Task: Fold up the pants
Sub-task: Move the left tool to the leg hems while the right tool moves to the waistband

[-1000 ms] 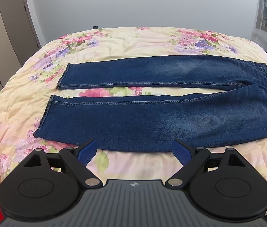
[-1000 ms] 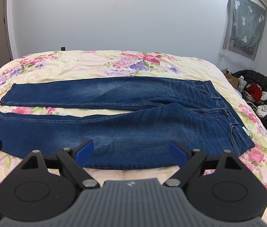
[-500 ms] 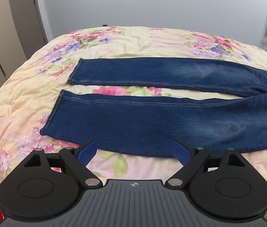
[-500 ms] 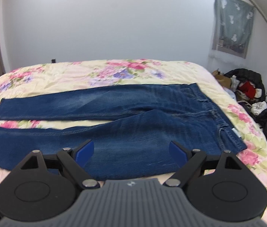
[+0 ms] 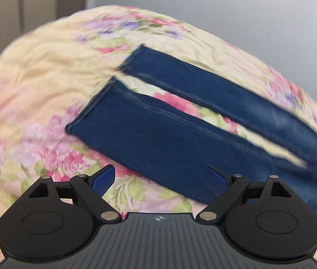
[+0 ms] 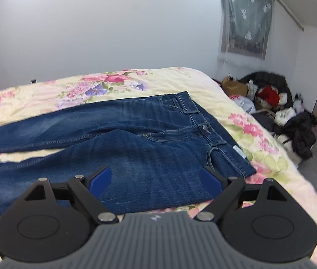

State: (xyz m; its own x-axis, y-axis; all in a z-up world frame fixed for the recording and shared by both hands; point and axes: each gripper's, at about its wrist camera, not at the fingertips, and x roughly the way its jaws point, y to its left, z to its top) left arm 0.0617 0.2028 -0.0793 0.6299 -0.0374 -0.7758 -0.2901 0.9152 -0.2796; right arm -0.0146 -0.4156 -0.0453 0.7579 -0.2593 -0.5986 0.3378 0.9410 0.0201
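Observation:
Dark blue jeans (image 6: 149, 139) lie flat on a floral bedspread (image 6: 53, 94), waistband to the right and both legs stretching left. The left wrist view, tilted and blurred, shows the two leg hems (image 5: 95, 109) with a strip of bedspread between the legs. My left gripper (image 5: 159, 178) is open, low over the near edge of the near leg, close to its hem. My right gripper (image 6: 156, 179) is open over the near hip of the jeans, left of the waistband corner (image 6: 246, 165). Neither holds any cloth.
A pile of dark clothes and bags (image 6: 275, 103) lies on the floor to the right of the bed. A grey-green curtain (image 6: 246, 20) hangs on the far wall. Pale wardrobe doors (image 5: 24, 11) stand beyond the bed's left end.
My left gripper has swung left and down toward the leg hems, its view now tilted. My right gripper has shifted right toward the waistband. Both stay open.

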